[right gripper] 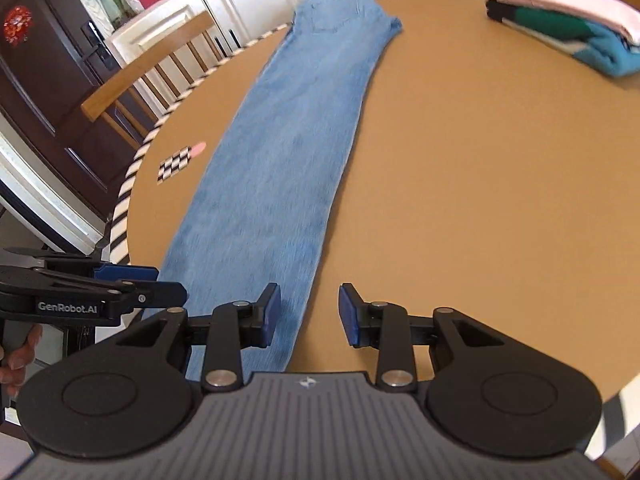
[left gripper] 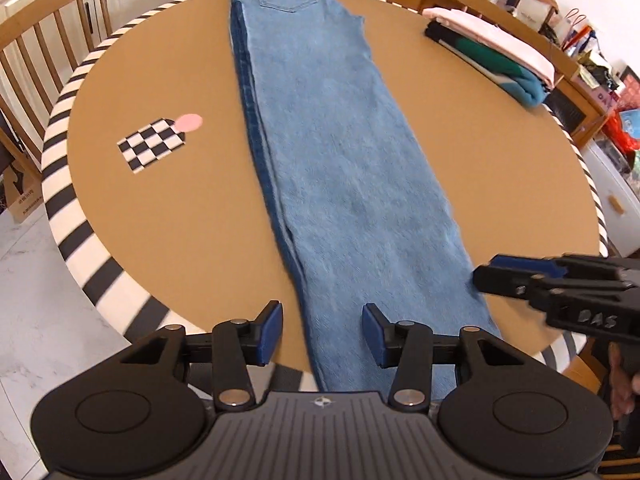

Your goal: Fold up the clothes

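Observation:
A pair of light blue jeans (left gripper: 332, 148) lies folded lengthwise, leg on leg, along the round brown table (left gripper: 160, 208), waist at the far side, hems over the near edge. It also shows in the right wrist view (right gripper: 280, 168). My left gripper (left gripper: 322, 332) is open and empty, just above the left side of the hems. My right gripper (right gripper: 309, 314) is open and empty, straddling the right edge of the leg ends. The right gripper also appears at the lower right of the left wrist view (left gripper: 486, 274). The left gripper appears at the left of the right wrist view (right gripper: 168, 284).
A stack of folded clothes (left gripper: 492, 52), pink over green and blue, sits at the table's far right. A checkered marker card with a pink dot (left gripper: 156, 142) lies left of the jeans. Wooden chairs (left gripper: 44, 48) ring the table, whose rim is striped black and white.

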A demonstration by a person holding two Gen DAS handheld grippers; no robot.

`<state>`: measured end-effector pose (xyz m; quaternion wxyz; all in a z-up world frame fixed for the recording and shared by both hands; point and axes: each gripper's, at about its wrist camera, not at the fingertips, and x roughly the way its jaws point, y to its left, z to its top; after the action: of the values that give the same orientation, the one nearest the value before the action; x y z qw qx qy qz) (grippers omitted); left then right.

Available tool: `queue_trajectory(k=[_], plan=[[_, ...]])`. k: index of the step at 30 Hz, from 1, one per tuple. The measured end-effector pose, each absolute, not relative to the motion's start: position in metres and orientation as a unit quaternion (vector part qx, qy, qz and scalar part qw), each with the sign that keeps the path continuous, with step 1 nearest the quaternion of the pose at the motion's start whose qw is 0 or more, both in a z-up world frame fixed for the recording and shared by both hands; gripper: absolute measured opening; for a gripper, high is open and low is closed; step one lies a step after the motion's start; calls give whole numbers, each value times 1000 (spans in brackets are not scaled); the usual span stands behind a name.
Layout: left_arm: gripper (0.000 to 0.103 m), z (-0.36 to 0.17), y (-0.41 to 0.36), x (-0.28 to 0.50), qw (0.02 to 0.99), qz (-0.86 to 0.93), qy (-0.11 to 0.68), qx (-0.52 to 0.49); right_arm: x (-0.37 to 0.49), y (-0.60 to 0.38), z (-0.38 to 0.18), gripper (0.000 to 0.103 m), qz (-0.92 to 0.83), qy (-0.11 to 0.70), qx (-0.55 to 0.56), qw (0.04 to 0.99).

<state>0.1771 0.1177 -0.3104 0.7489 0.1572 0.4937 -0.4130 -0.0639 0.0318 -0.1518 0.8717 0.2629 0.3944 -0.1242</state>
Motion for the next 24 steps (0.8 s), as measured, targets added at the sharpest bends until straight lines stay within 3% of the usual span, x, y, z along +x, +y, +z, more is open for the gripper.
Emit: queue_trajectory(k=[7, 11, 24], plan=[[47, -309, 123, 162, 740, -429, 494, 156, -59, 39, -150, 36, -114, 411, 260, 866], [49, -308, 124, 158, 739, -430, 494, 158, -56, 46, -149, 46, -98, 420, 251, 867], [53, -307, 125, 158, 734, -431, 500, 159, -53, 53, -147, 48, -89, 432, 222, 870]])
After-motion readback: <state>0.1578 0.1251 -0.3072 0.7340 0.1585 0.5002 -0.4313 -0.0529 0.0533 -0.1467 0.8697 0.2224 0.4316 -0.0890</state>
